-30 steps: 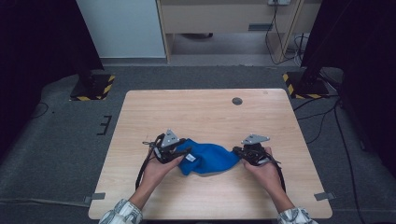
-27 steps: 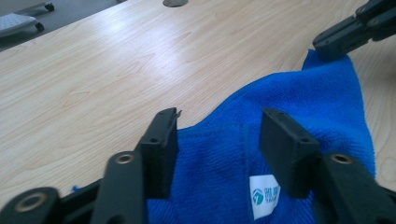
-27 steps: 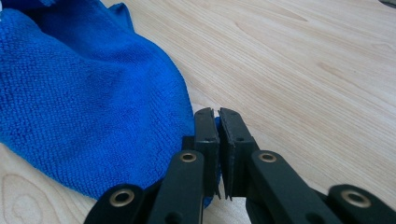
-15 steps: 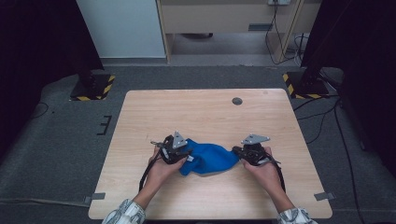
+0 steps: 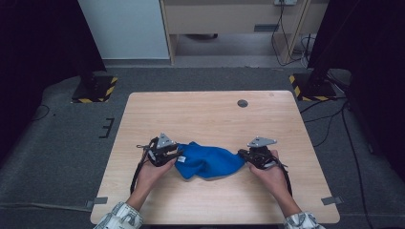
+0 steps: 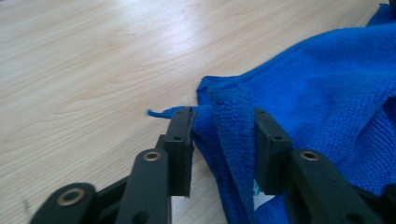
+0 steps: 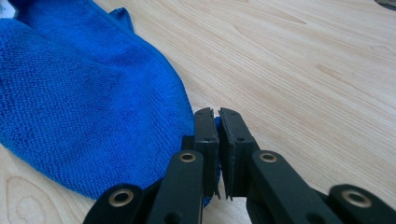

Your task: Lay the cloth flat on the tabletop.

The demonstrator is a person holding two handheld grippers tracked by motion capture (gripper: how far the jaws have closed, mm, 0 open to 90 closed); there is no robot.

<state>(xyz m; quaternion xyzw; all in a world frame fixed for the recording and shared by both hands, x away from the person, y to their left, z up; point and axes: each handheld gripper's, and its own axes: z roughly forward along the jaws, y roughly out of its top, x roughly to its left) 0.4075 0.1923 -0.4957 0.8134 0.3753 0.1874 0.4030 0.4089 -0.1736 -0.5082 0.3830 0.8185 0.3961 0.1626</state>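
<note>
A crumpled blue cloth (image 5: 207, 162) lies on the wooden table (image 5: 205, 114) near its front edge, between my two grippers. My left gripper (image 5: 175, 155) is at the cloth's left end. In the left gripper view a thick upright fold of the cloth (image 6: 327, 93) fills the gap between the jaws of that gripper (image 6: 223, 126), which press on it from both sides. My right gripper (image 5: 241, 155) is at the cloth's right end. In the right gripper view my gripper (image 7: 216, 117) is nearly closed, with a thin blue edge of the cloth (image 7: 84, 102) pinched between its jaws.
A small round dark grommet (image 5: 242, 103) sits in the table's far right part. Bare wood stretches behind the cloth to the far edge. Black stands with yellow-striped bases (image 5: 95, 88) flank the table on the grey floor.
My left gripper first moved right into the cloth, then drew back to the left, and the cloth's left end now reaches farther left. The right gripper has stayed in place.
</note>
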